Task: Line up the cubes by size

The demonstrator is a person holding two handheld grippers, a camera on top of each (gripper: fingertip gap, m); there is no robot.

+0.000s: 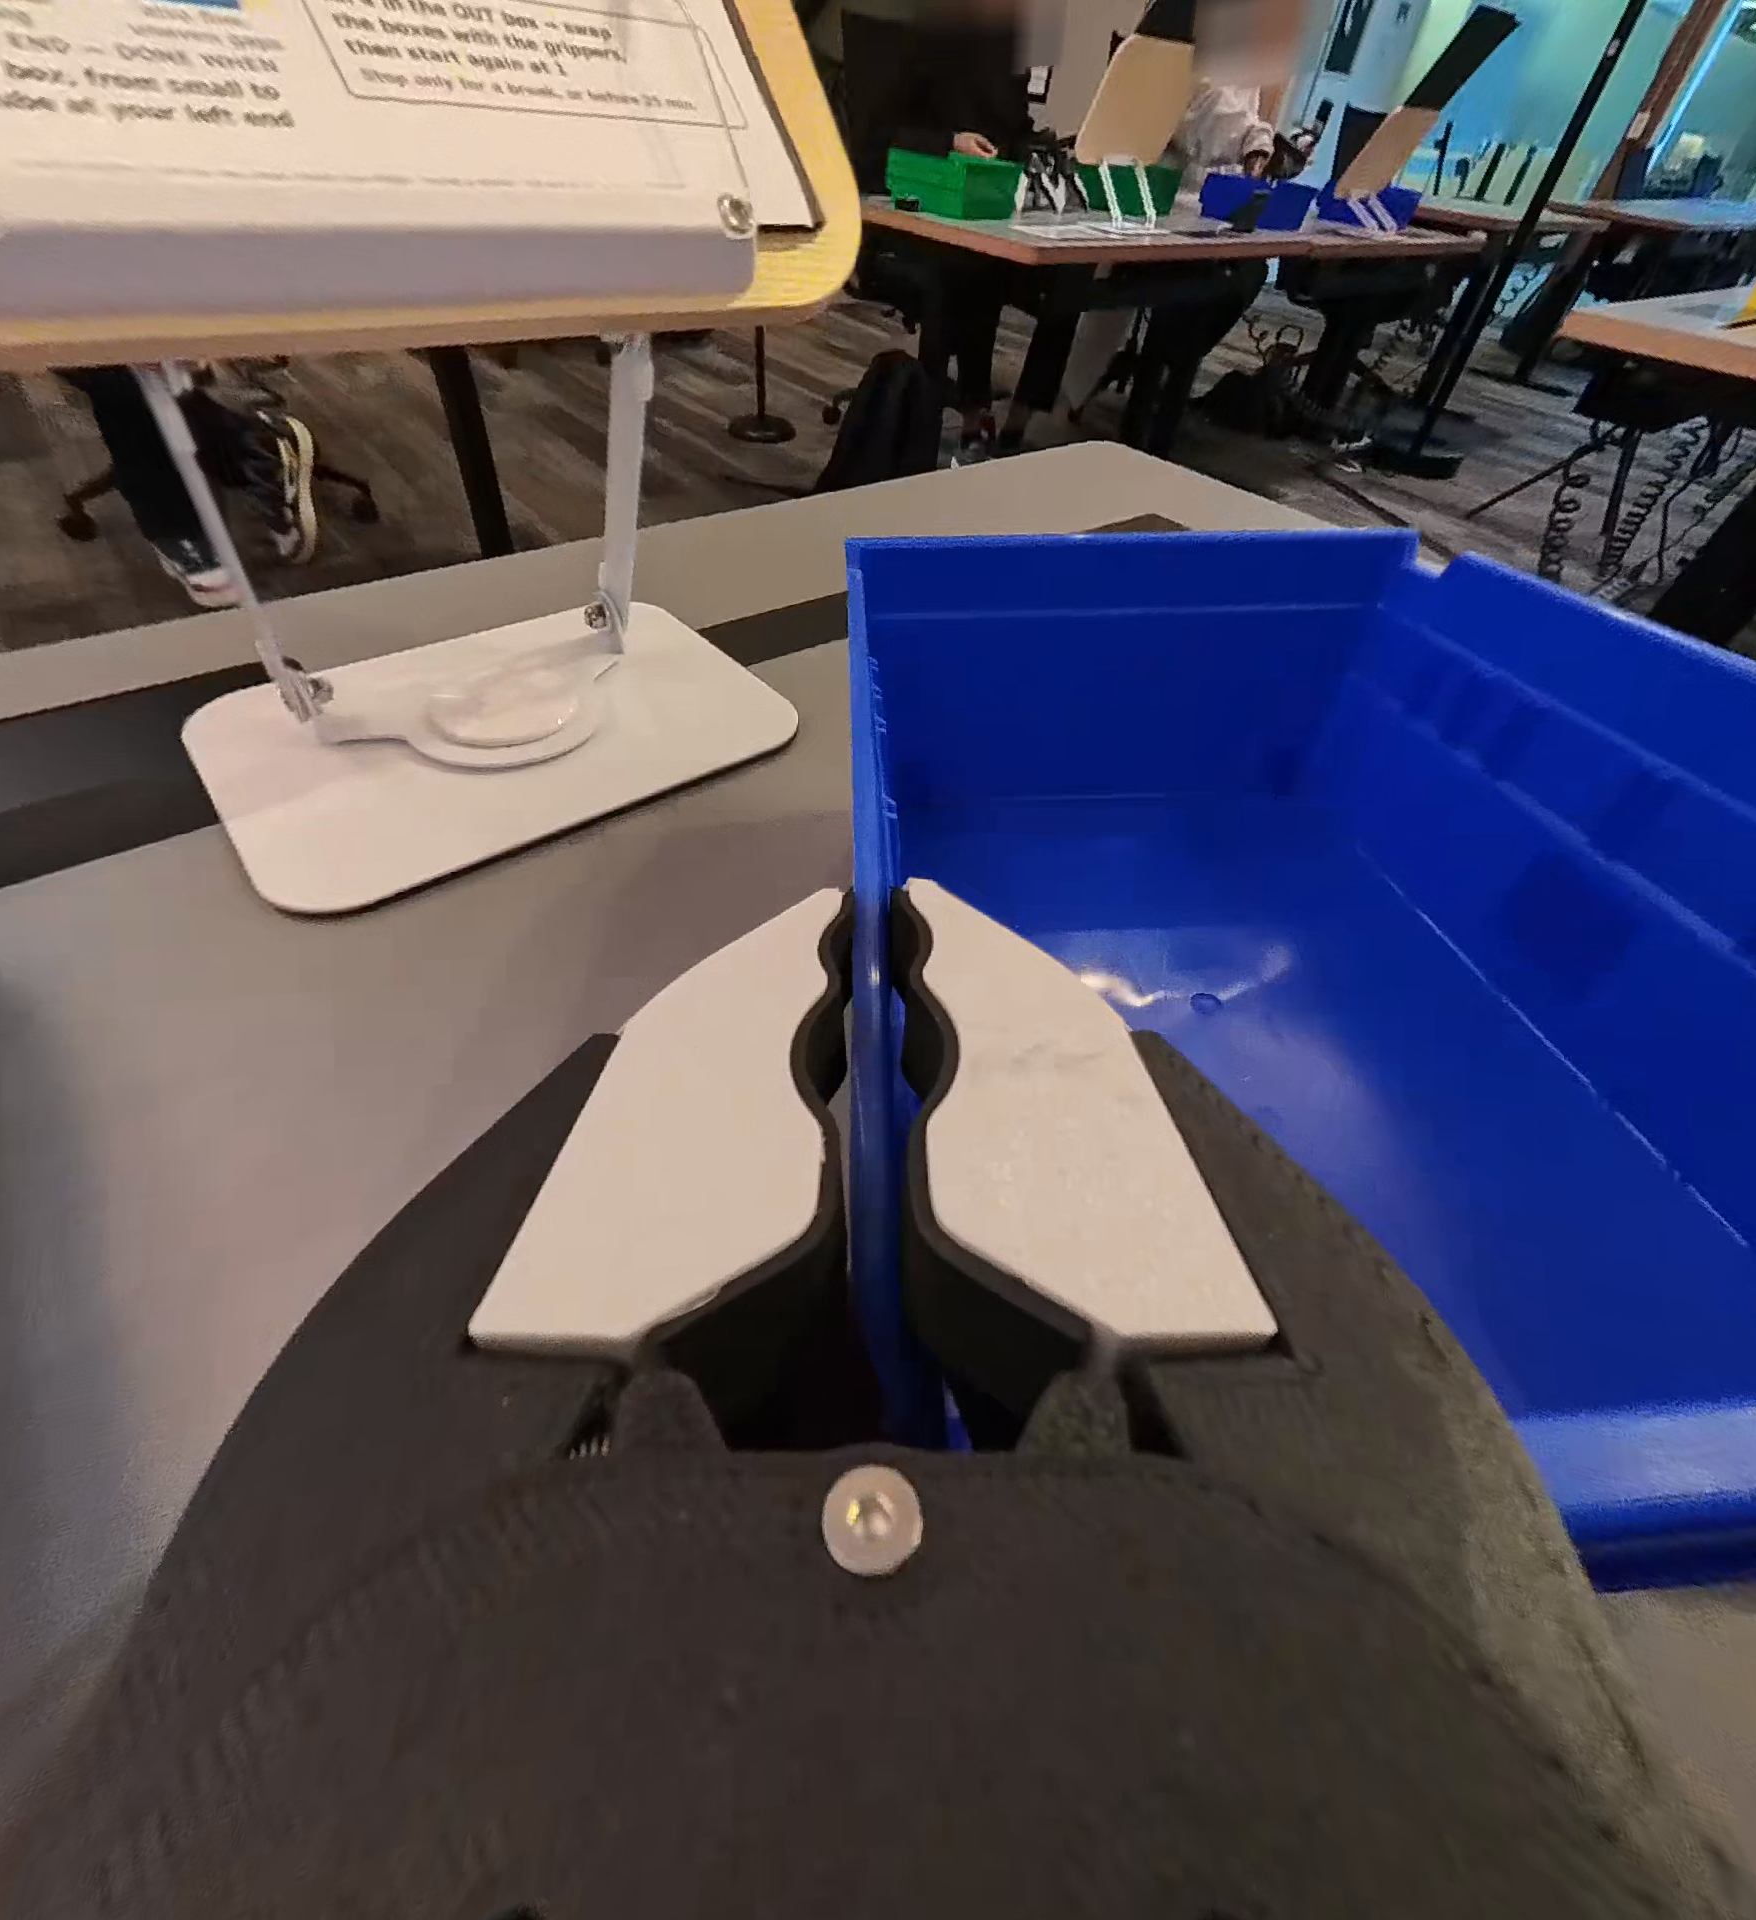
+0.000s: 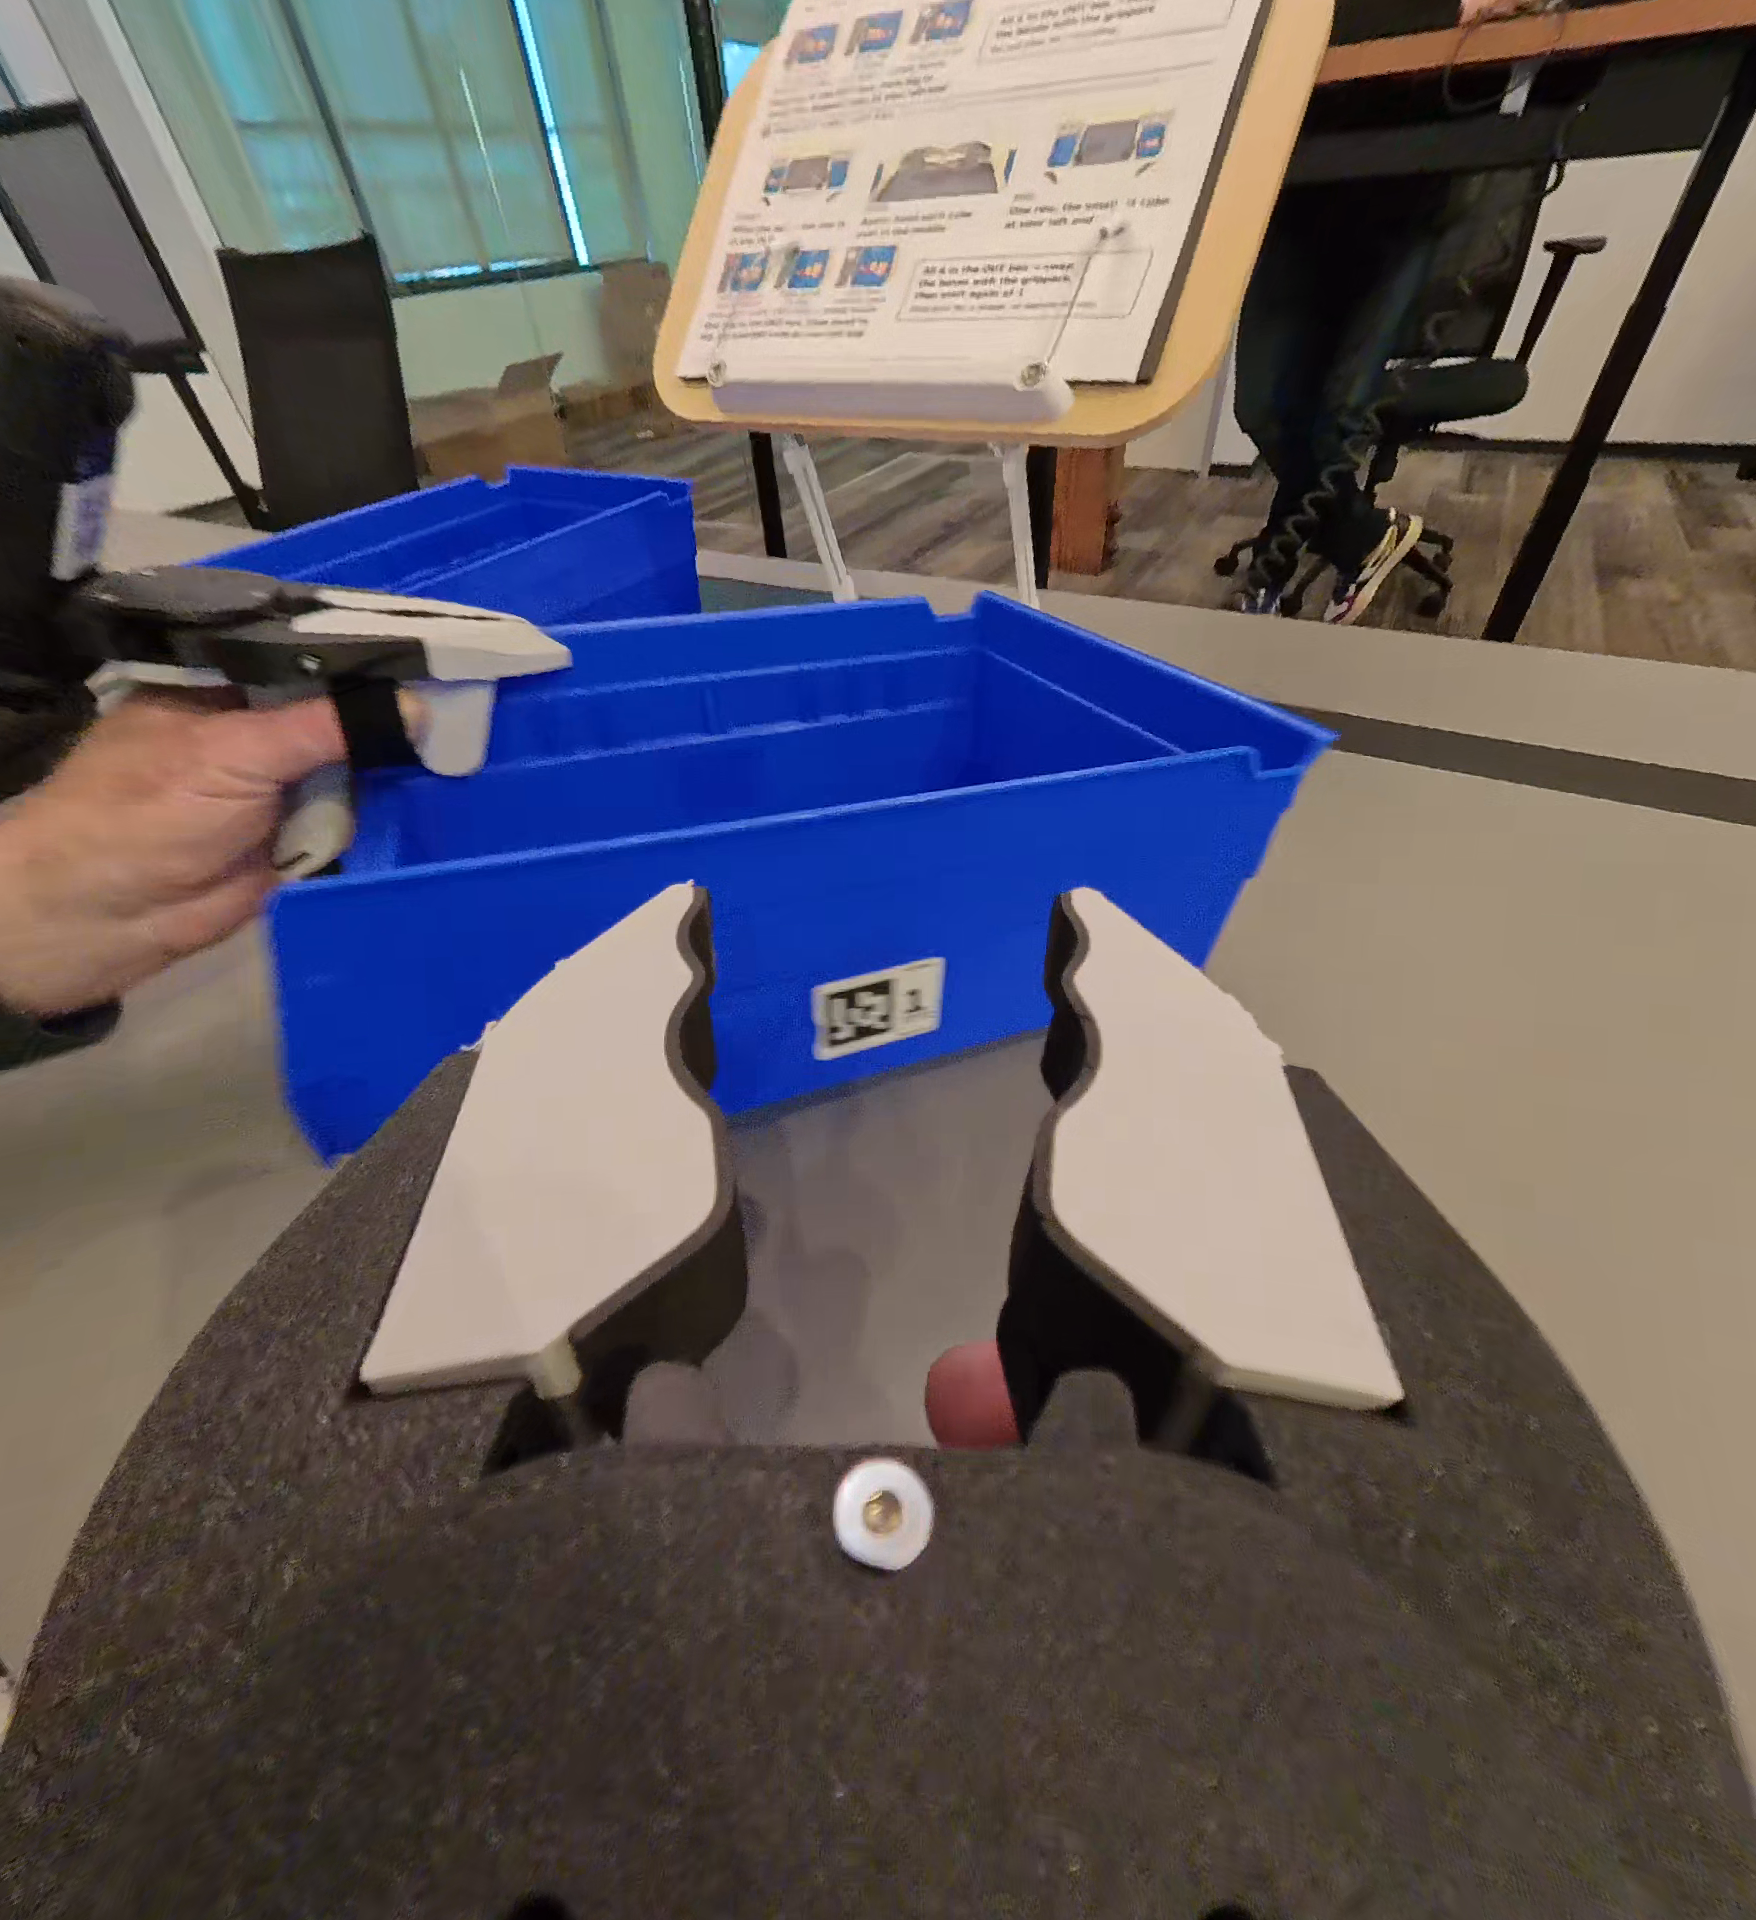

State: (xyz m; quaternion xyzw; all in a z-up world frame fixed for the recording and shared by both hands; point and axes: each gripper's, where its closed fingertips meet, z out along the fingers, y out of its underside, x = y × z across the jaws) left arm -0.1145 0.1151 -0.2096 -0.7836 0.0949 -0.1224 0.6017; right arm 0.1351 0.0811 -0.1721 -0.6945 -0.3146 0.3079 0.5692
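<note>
My left gripper [image 1: 872, 904] is shut on the upright end wall [image 1: 869, 727] of a blue bin [image 1: 1113, 665], with the pads pressed on both sides of the wall. The part of the bin's inside that I see holds no cubes. In the right wrist view the same bin [image 2: 541, 987] stands on the grey table and bears a small black-and-white tag [image 2: 879, 1006]. The left gripper [image 2: 479, 707] sits at its left end, held by a hand [image 2: 126, 842]. My right gripper [image 2: 879, 904] is open and empty just in front of the bin's long side. A small red thing [image 2: 967, 1392] shows low between its fingers.
A second blue bin [image 2: 500, 561] stands behind the first. A white stand [image 1: 489, 748] holding an instruction board [image 2: 957, 208] is on the table beyond the bins. A dark strip [image 2: 1580, 769] crosses the grey table. Other desks, chairs and people are farther back. There is about 25 centimetres between the tips of the two grippers.
</note>
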